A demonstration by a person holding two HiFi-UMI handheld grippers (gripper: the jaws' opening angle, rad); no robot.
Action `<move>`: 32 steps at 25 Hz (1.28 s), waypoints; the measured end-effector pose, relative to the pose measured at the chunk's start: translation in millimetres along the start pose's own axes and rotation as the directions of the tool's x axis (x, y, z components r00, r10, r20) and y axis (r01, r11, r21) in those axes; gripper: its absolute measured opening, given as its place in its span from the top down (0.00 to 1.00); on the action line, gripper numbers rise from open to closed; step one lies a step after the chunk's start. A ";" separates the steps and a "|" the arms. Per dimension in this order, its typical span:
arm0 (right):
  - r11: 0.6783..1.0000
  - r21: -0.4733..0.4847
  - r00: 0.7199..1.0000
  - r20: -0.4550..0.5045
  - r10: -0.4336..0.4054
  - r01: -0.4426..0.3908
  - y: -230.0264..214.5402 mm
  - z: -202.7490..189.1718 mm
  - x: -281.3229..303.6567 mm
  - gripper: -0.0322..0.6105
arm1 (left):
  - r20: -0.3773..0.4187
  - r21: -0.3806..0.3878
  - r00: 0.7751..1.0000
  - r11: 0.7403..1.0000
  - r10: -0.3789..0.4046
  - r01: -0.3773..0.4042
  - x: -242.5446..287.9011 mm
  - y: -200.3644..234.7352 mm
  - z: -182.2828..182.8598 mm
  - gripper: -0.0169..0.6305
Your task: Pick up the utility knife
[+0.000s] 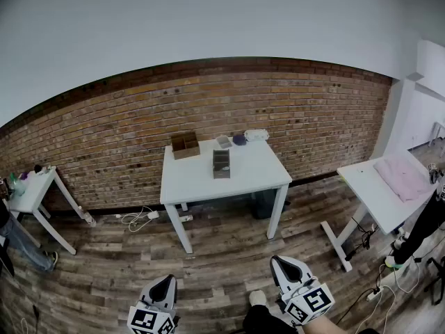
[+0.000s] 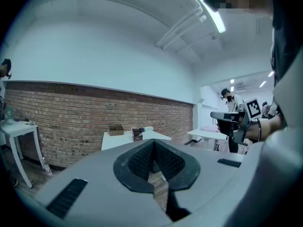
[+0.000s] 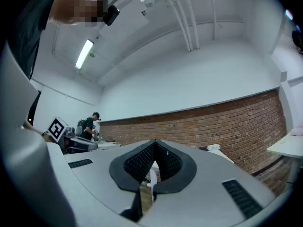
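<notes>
Much floor (image 1: 222,266), right gripper (image 1: 280,263) to table (image 1: 243,171)

The head view's bottom edge cuts off the left gripper (image 1: 165,284) and right gripper (image 1: 281,264). The small things (image 1: 240,139) along the back of the centre table (image 1: 195,179) are too tiny to name. At far left a person (image 1: 17,241) is cropped — only legs show.

a bare lab-like workroom
we see a brick wall (image 1: 208,110), white tables (image 1: 245,170) spaced over a plank floor (image 1: 208,273), loose cables (image 1: 135,218), and strip lights (image 2: 213,13) overhead.
</notes>
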State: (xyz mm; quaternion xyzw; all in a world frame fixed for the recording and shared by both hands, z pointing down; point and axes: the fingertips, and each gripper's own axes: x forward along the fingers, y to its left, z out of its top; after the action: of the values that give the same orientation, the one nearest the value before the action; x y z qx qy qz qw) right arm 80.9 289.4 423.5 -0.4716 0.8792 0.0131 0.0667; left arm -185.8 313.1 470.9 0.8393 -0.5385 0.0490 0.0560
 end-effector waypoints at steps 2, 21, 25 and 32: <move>1.000 0.009 1.000 0.010 -0.002 0.002 -11.5 0.6 15.3 0.95 | 0.004 0.007 1.000 1.000 0.008 -0.008 11.5 6.8 3.6 0.99; 1.000 -0.014 1.000 0.006 0.002 -0.001 -141.2 -7.4 145.3 0.95 | -0.052 -0.004 0.998 1.000 0.020 -0.020 177.8 46.2 27.6 0.99; 1.000 -0.008 1.000 -0.008 0.010 -0.010 -177.5 -8.9 171.0 0.95 | -0.071 -0.022 0.997 0.999 0.032 -0.034 219.7 51.2 32.5 0.99; 0.999 -0.002 0.998 -0.042 0.049 -0.049 -242.1 -17.5 203.3 0.95 | -0.090 -0.027 0.995 0.999 0.044 -0.046 294.8 39.6 41.3 0.99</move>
State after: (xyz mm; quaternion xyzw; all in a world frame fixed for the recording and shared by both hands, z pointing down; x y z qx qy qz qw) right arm 169.3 -14.6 424.1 -0.4501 0.8917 0.0064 0.0469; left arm -98.5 25.7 473.7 0.8230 -0.5550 0.0797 0.0910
